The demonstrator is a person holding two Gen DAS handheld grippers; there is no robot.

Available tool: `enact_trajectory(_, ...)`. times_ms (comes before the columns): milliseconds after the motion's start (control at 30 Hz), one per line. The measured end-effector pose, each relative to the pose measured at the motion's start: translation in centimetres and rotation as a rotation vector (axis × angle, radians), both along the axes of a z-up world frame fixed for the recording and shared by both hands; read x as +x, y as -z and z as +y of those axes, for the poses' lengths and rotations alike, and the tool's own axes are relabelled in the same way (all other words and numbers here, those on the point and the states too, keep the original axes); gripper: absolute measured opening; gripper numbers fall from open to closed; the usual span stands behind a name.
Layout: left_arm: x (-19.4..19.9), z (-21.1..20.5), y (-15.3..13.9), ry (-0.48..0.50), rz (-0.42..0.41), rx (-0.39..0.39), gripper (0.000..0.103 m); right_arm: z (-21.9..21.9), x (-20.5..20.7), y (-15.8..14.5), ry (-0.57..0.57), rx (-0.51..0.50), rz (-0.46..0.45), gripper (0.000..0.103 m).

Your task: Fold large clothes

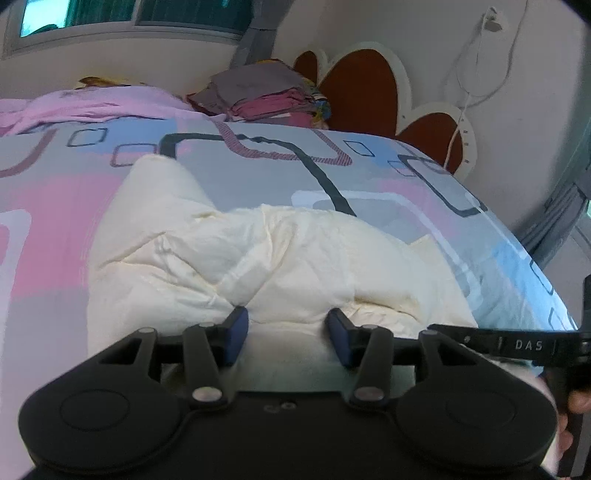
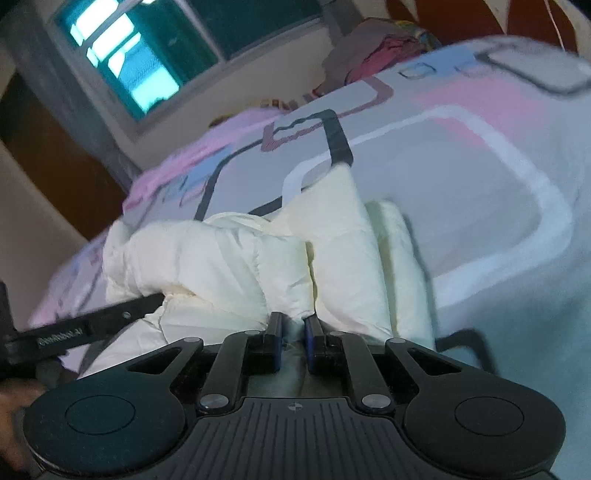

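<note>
Folded clothes pile (image 1: pixel 266 98) beyond cream jacket (image 1: pixel 236 258)

Home bedroom: bed (image 1: pixel 369 173), headboard (image 1: pixel 358 88).

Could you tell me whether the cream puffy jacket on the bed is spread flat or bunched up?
Bunched up: the cream jacket sits in rumpled, puffy folds on the patterned bedspread, not spread flat.

A puffy jacket (image 1: pixel 236 258) lies crumpled on the bed (image 1: pixel 369 173), directly before both hand-held grippers. The left hand-held gripper (image 1: pixel 286 325) sits at its near edge, and the right hand-held gripper (image 2: pixel 293 325) is beside it to the right, against a fold. Behind the jacket, a pile of folded clothes (image 1: pixel 266 96) rests at the far end of the bed, before the headboard (image 1: pixel 362 88), with a window (image 1: pixel 129 14) to the left.
</note>
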State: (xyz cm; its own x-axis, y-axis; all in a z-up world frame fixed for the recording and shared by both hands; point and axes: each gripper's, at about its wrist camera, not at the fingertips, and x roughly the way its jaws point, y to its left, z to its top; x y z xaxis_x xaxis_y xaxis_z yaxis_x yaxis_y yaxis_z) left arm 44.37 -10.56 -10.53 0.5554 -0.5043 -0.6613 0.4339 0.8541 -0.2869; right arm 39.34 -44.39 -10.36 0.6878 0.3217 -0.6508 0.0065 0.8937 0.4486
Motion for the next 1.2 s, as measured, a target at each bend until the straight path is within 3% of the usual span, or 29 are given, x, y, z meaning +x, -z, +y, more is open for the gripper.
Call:
enact_trajectory(100,-3.2,1.2,-3.3,0.009,-0.085,-0.041,0.050,-0.8,-3.3,-3.8,0.006,-0.024,-0.117,0.054)
enact_trajectory(267,-9.6,2.5,-5.2,0.045,-0.136,-0.051,0.049,-0.6,-7.8,-6.4,-0.065,-0.032,-0.139,0.054)
enact_trajectory(300,-10.7,2.6,-5.0,0.051,-0.141,-0.043,0.048,-0.3,-8.7,-6.4,-0.082,-0.039,-0.132,0.049)
enact_trajectory(333,-11.8,2.7,-4.8,0.047,-0.140,-0.028,0.048,0.1,-9.4,-6.1,-0.097,-0.045,-0.119,0.043)
enact_trajectory(567,-16.0,2.8,-2.0,0.052,-0.089,0.012,0.047,2.2,-12.4,-2.0,-0.152,-0.096,0.001,0.036)
enact_trajectory(700,-15.7,2.4,0.1,0.041,-0.067,0.047,0.048,2.6,-11.9,1.4,-0.136,-0.110,0.055,0.036)
enact_trajectory(800,-14.9,2.5,0.2,0.041,-0.042,0.045,0.046,2.3,-11.5,1.2,-0.143,-0.115,0.072,0.036)
enact_trajectory(867,-14.8,3.4,-1.0,0.039,-0.049,0.011,0.045,1.4,-11.7,-0.6,-0.128,-0.126,0.049,0.036)
enact_trajectory(967,-13.7,5.4,-3.6,-0.029,-0.138,-0.008,0.049,0.0,-10.9,-4.3,-0.086,-0.136,-0.062,0.036)
enact_trajectory(1100,-8.0,7.3,-5.6,-0.111,-0.181,-0.014,0.049,1.6,-6.3,-7.6,-0.089,-0.177,-0.154,0.036)
enact_trajectory(1200,-3.1,7.5,-6.0,-0.140,-0.150,-0.030,0.049,3.6,-1.7,-8.6,-0.101,-0.199,-0.168,0.036)
